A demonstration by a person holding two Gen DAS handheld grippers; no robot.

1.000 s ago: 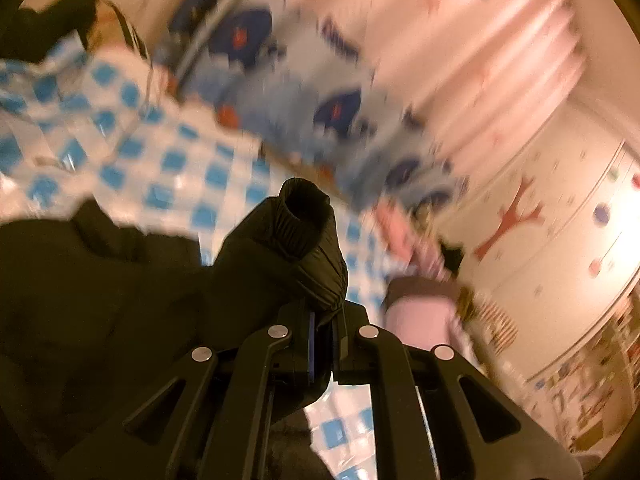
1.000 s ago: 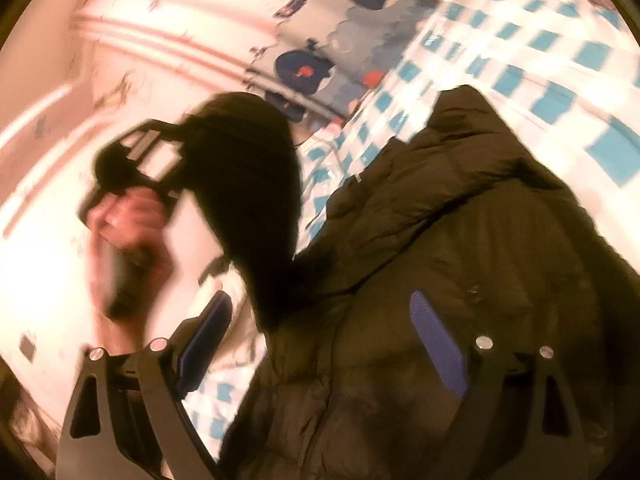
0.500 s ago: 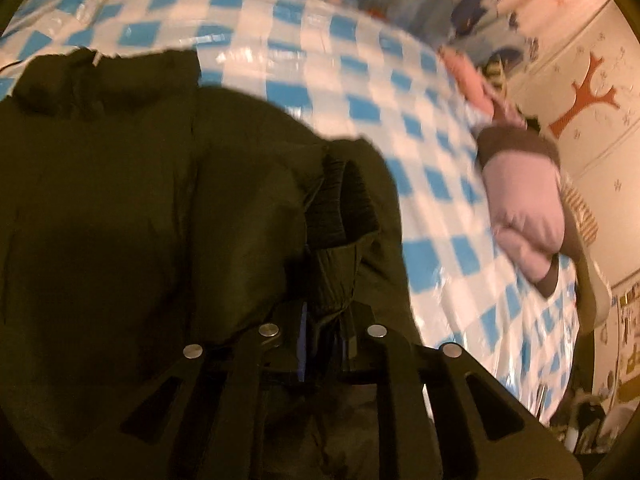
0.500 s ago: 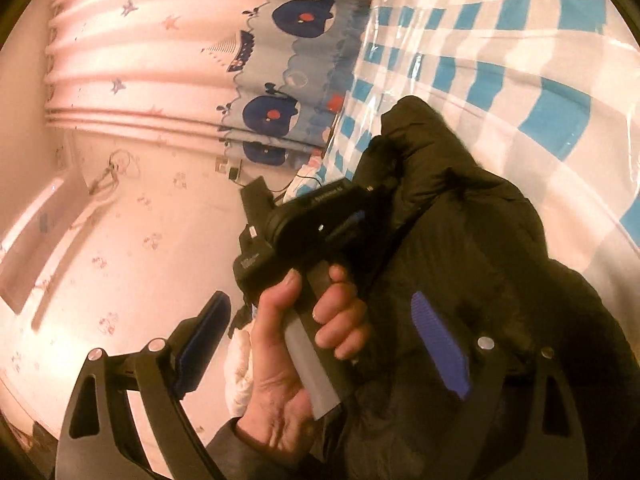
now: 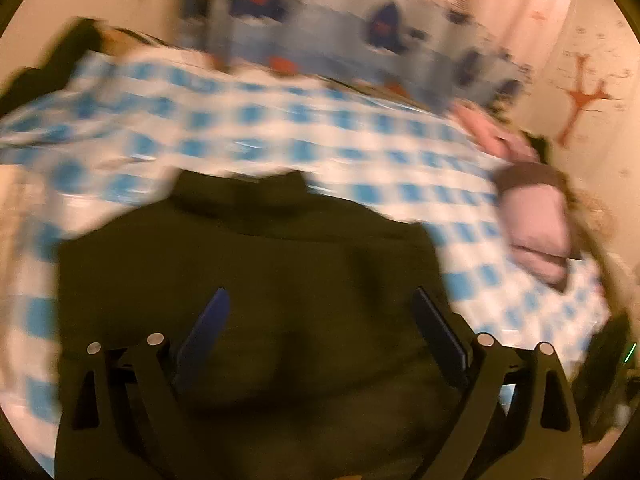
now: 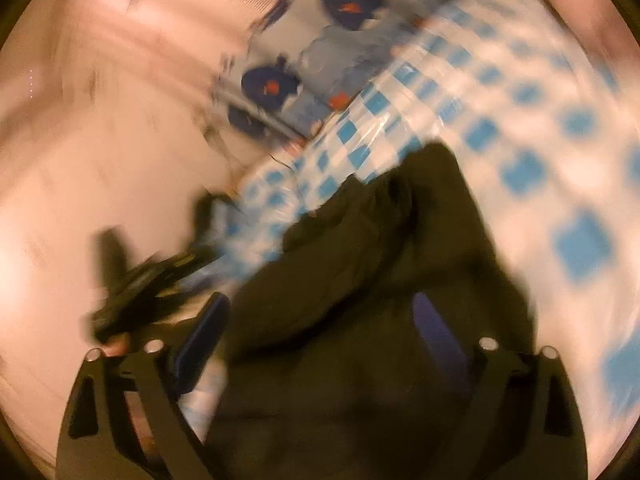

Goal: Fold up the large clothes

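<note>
The blue-checked bed cover (image 5: 248, 128) spreads ahead of my claws, and on it, just below my left claw (image 5: 320, 320), lies the dark jacket (image 5: 248, 256), compact but seemingly not fully folded. Both my left claw and my right claw (image 6: 320, 320) are wide open and hold nothing.

The dark jacket (image 5: 248, 264) was matt, soft, slightly puffy cloth with no shine. Under it the blue-and-white checked sheet (image 5: 256, 128) looked like glossy plastic film, with bright glints along its wrinkles in both views. The left gripper (image 5: 320, 320) and the right gripper (image 6: 320, 328) had matt black plastic arms, small shiny metal pins and smooth blue pads (image 5: 208, 320). The whale-print curtain (image 5: 320, 36) and the pink folded garment (image 5: 540, 224) were soft matt cloth, though blurred.
</note>
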